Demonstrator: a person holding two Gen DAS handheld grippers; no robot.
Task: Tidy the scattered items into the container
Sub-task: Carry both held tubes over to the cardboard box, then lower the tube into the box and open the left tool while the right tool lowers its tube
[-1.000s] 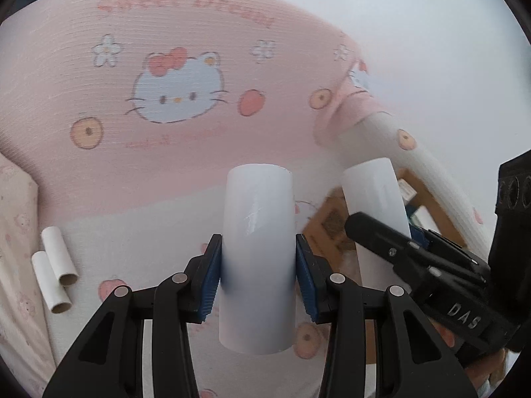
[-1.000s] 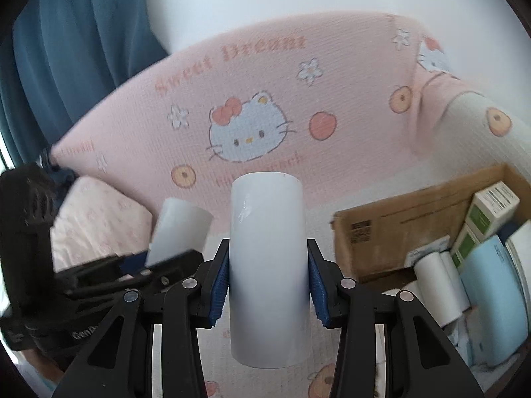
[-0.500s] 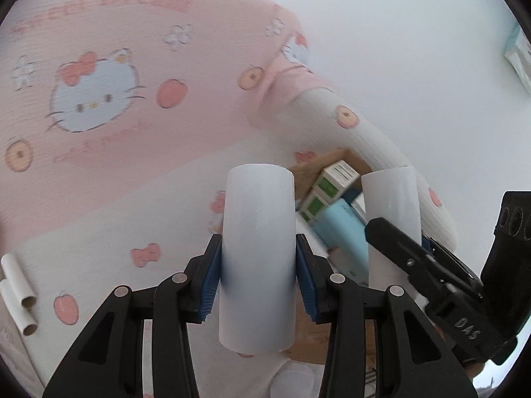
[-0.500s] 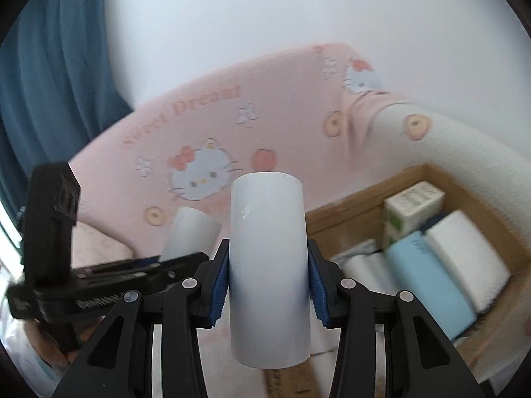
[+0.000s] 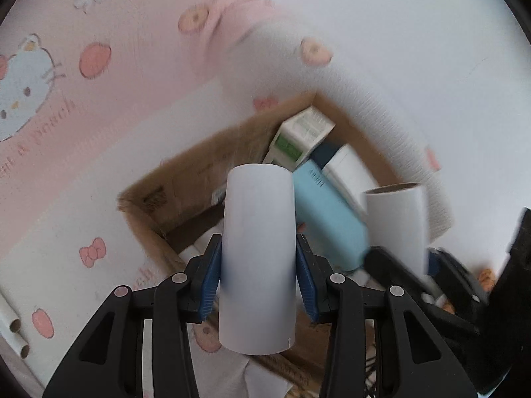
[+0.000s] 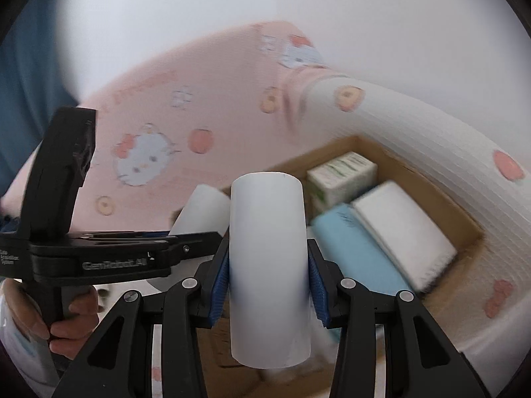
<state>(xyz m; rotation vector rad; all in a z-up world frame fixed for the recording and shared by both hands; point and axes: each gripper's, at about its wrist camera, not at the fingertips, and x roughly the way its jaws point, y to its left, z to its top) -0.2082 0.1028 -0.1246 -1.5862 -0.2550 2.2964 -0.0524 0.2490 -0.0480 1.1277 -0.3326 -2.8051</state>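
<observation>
Gripping a white roll (image 5: 259, 258) upright between its blue pads, the left gripper (image 5: 258, 285) hangs above the near wall of the cardboard box (image 5: 149, 232). Clamped the same way, the right gripper (image 6: 268, 287) holds a second white roll (image 6: 268, 272) over that box (image 6: 458, 212). Inside, a light-blue pack (image 6: 361, 255) lies beside a white pack (image 6: 405, 229), with a green-and-white carton (image 6: 341, 169) at twelve o'clock of them. At eight o'clock in the left view, two thin cardboard tubes (image 5: 13, 328) lie on the pink cartoon-cat sheet (image 5: 99, 99).
</observation>
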